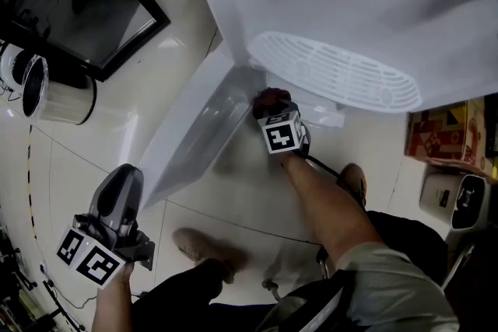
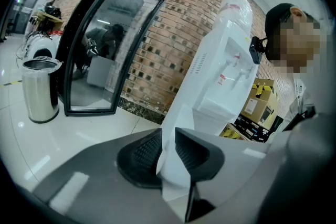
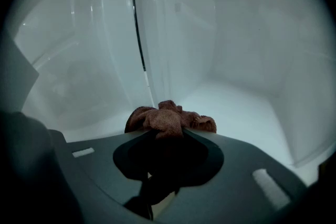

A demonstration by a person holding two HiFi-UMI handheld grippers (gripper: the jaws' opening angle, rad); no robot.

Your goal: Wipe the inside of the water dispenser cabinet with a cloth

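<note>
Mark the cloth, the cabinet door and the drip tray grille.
cloth (image 3: pixel 169 119): right gripper view, middle of the bunched folds.
cabinet door (image 1: pixel 194 140): head view, middle of the open panel.
drip tray grille (image 1: pixel 336 72): head view, centre of the slotted panel.

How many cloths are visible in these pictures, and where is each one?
1. The brown cloth is clamped in the jaws of the right gripper, which reaches into the white cabinet of the water dispenser. Another cloth may be hidden out of view.
</note>
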